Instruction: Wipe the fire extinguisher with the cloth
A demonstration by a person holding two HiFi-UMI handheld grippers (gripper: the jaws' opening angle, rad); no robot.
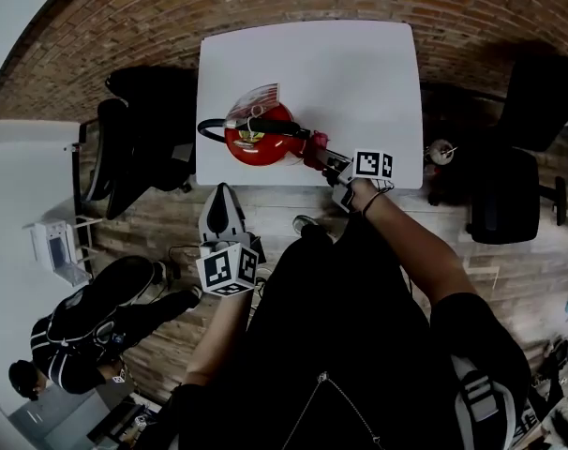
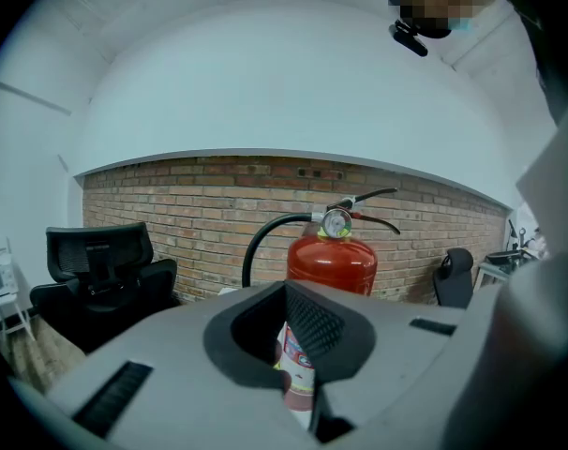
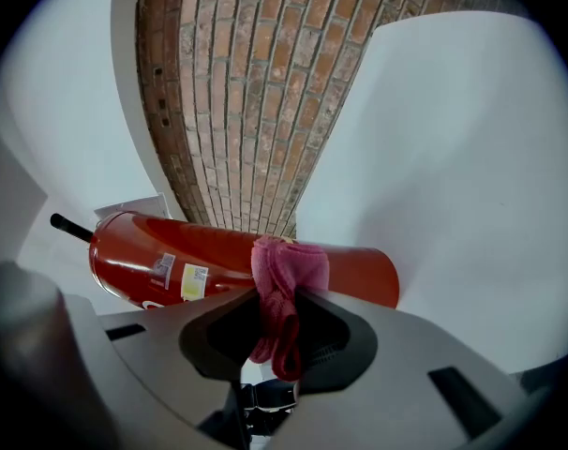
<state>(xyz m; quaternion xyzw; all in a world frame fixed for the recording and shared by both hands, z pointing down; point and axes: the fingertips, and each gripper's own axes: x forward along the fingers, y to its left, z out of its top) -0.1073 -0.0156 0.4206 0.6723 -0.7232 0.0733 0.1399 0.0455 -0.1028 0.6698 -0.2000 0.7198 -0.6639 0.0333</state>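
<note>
A red fire extinguisher point(image 1: 256, 139) with a black hose and a gauge stands upright near the front edge of the white table point(image 1: 359, 73). My right gripper point(image 1: 331, 165) is shut on a pink cloth point(image 1: 315, 152), which it holds against the extinguisher's right side. In the right gripper view the cloth point(image 3: 286, 275) is pinched between the jaws point(image 3: 284, 331) and presses on the red cylinder point(image 3: 171, 251). My left gripper point(image 1: 223, 195) hangs below the table's front edge, pointing at the extinguisher point(image 2: 331, 256). Its jaws point(image 2: 291, 350) stand close together and hold nothing.
A black office chair point(image 1: 139, 143) stands left of the table and another point(image 1: 514, 181) stands to the right. A brick wall point(image 1: 265, 3) runs behind the table. A person in black point(image 1: 87, 331) is on the wooden floor at the lower left, near a white desk point(image 1: 22, 186).
</note>
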